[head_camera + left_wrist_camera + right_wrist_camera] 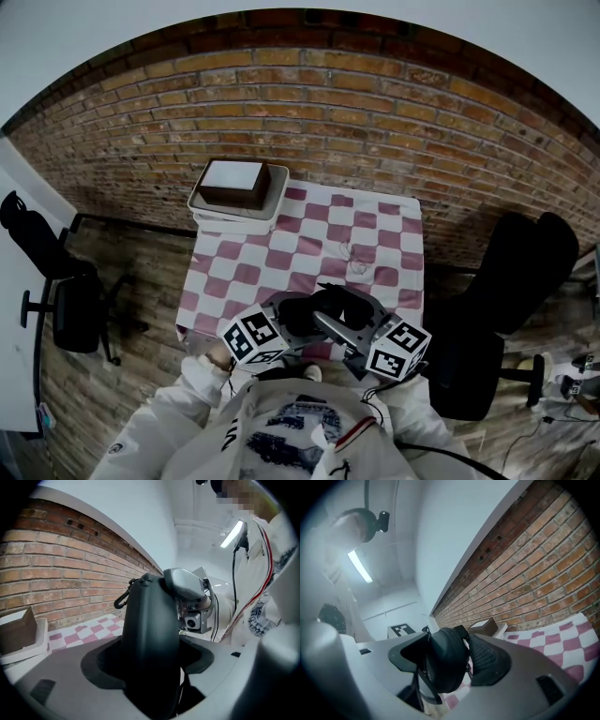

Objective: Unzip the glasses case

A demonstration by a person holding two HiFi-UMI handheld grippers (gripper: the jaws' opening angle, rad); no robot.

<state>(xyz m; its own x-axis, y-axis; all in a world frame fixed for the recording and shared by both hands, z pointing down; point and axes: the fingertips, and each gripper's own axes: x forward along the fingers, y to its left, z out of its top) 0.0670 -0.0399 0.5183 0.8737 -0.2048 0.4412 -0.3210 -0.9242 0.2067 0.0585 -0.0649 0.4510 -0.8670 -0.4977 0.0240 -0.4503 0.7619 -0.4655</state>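
- Brick is running across the whole background behind a small desk (309,234), which is wearing a pink-and-white checked cloth.
- At the desk's far left corner, a white tray (274,202) is carrying a brown box (232,183).
- A pair of glasses (353,257) is lying on the cloth towards the right edge, well apart from the tray.
- Black office chairs are standing off the desk's left edge (70,300) and right edge (511,281).
- The black glasses case (305,314) is being held at the desk's near edge, between the two tools.
- The left hand-held gripper (149,665) is clamping the case's body, with both jaws pressing on its sides.
- A small black clip (122,601) is sticking out from the case's top end.
- The right hand-held gripper (449,660) is closing on the other end of the case, jaws narrow around it.
- The zip appears to be running along the case's edge, but the dark views are not showing whether it is open.
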